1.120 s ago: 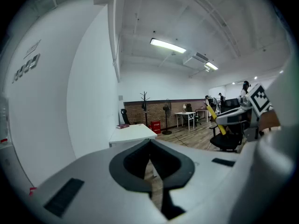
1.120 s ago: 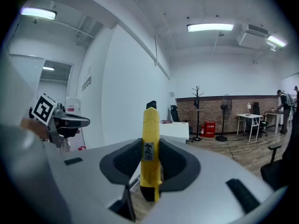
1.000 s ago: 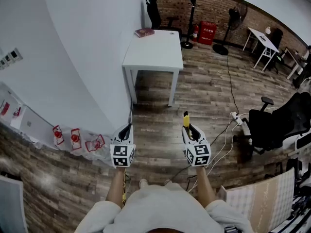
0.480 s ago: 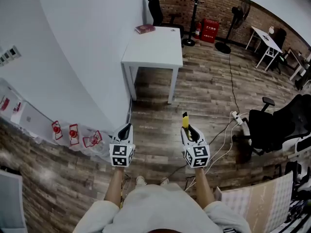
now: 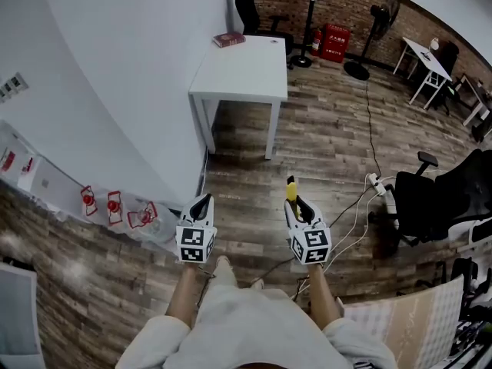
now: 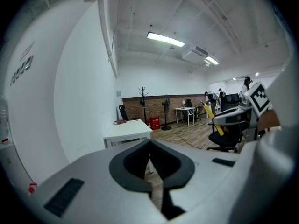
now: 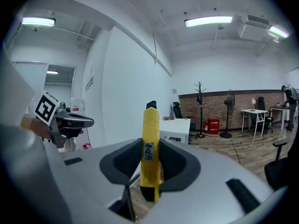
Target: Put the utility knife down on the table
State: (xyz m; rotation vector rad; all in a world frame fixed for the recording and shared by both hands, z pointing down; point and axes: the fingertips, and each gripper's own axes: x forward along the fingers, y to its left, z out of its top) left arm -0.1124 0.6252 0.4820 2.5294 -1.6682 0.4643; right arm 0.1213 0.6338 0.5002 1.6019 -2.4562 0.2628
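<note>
A yellow utility knife (image 7: 150,148) with a black tip stands upright between the jaws of my right gripper (image 7: 150,164), which is shut on it; in the head view the utility knife (image 5: 291,191) pokes forward out of the right gripper (image 5: 296,206). My left gripper (image 5: 200,204) is held level beside it, jaws together and nothing between them; in its own view the left gripper (image 6: 150,158) shows closed dark pads. The white table (image 5: 250,79) stands ahead against the wall, well beyond both grippers, with a red book (image 5: 230,39) at its far left corner.
A white wall (image 5: 131,75) runs along the left. Black office chairs (image 5: 434,198) and white cables with a power strip (image 5: 374,183) lie on the wooden floor to the right. A fan (image 5: 367,33), red boxes (image 5: 334,43) and another white desk (image 5: 425,61) stand at the back.
Both grippers have moved forward a little toward the white table, which now sits slightly lower in the head view. The right gripper still holds the knife.
</note>
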